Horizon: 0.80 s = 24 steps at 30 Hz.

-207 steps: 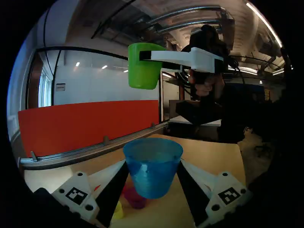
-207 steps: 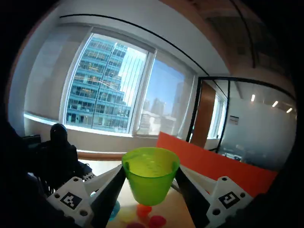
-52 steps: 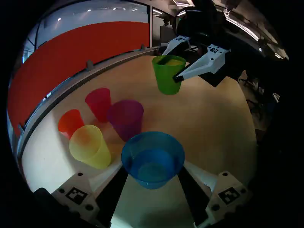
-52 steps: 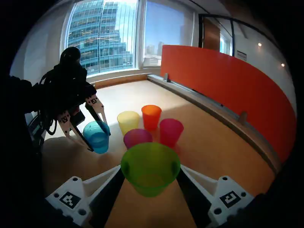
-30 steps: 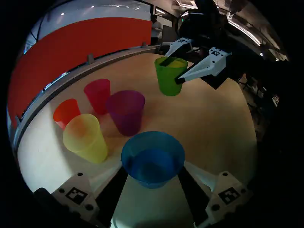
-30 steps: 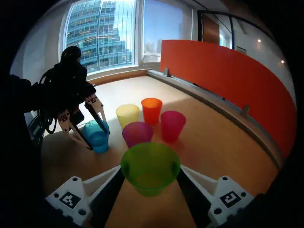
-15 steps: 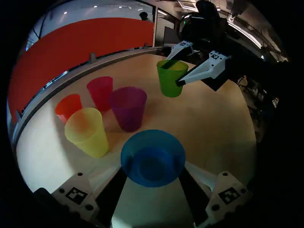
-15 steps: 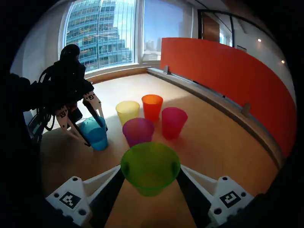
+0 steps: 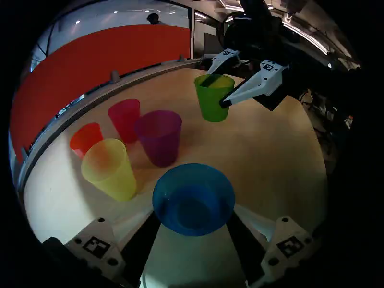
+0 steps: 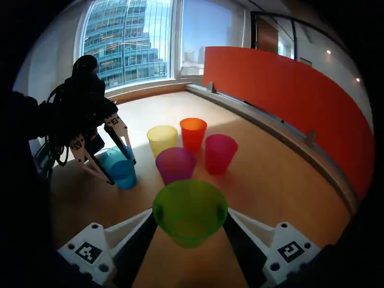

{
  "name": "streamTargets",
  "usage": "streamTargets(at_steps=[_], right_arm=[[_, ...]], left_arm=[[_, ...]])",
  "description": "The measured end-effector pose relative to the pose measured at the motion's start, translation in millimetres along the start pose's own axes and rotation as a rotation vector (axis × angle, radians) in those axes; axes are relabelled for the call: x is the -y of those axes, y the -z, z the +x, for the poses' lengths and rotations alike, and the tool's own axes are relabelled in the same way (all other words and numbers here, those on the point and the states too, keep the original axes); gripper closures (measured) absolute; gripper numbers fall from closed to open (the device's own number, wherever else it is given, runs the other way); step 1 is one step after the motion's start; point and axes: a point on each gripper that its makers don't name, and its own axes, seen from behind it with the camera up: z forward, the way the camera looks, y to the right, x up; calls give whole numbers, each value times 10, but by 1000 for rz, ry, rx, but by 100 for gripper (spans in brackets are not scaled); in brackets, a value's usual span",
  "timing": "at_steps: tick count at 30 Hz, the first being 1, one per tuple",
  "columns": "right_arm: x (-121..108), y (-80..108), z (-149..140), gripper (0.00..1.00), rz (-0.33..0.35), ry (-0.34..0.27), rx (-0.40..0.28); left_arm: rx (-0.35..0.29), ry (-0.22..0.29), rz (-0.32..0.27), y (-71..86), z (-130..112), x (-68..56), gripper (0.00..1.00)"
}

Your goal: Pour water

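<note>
Left gripper (image 9: 193, 213) jaws clenched on blue cup (image 9: 193, 199), low over tabletop (image 9: 273, 153), near yellow cup (image 9: 109, 169). Right gripper (image 10: 189, 220) jaws grasping green cup (image 10: 189, 209) (upright), beyond purple cup (image 9: 159, 137).

Opposed downward views, shared cups (image 9: 158, 137) between

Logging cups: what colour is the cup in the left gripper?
Blue cup, best in left gripper view.
</note>
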Motion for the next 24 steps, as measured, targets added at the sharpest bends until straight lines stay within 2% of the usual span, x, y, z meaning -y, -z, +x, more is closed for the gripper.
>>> streamTargets(at_steps=[7, 24], right_arm=[[16, 8, -2, 9, 1, -2, -1], [65, -73, -125, 9, 1, -22, 0]], left_arm=[[8, -6, 15, -15, -7, 30, 9], [37, -13, 31, 63, -103, 65, 9]])
